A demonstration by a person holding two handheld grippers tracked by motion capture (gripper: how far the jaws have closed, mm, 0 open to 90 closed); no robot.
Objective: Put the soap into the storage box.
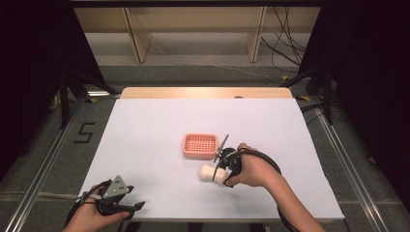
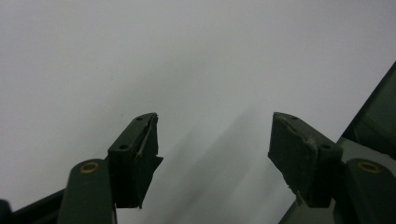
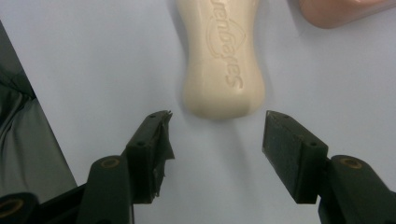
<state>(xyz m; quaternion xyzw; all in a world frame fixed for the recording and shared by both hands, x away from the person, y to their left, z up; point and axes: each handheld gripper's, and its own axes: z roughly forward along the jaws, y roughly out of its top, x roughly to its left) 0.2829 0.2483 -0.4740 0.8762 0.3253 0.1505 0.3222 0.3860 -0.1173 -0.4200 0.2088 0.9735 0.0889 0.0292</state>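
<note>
A cream soap bar point(image 1: 208, 172) with raised lettering lies flat on the white sheet, just in front of a pink slotted soap dish point(image 1: 200, 145). My right gripper point(image 1: 223, 172) sits at the bar's right end, held by a hand. In the right gripper view the soap bar point(image 3: 224, 56) lies straight ahead, its near end just beyond the tips of my open right gripper point(image 3: 215, 127), not between them. A corner of the pink dish point(image 3: 341, 8) shows at the top right. My left gripper point(image 1: 134, 208) rests open near the table's front left edge; the left gripper view has it point(image 2: 215, 133) over bare sheet.
The white sheet point(image 1: 159, 121) covers the table, with a wooden strip point(image 1: 205, 92) along the far edge. The table's edge point(image 2: 369, 116) shows dark at the right of the left gripper view. Dark floor, cables and shelving lie beyond the table.
</note>
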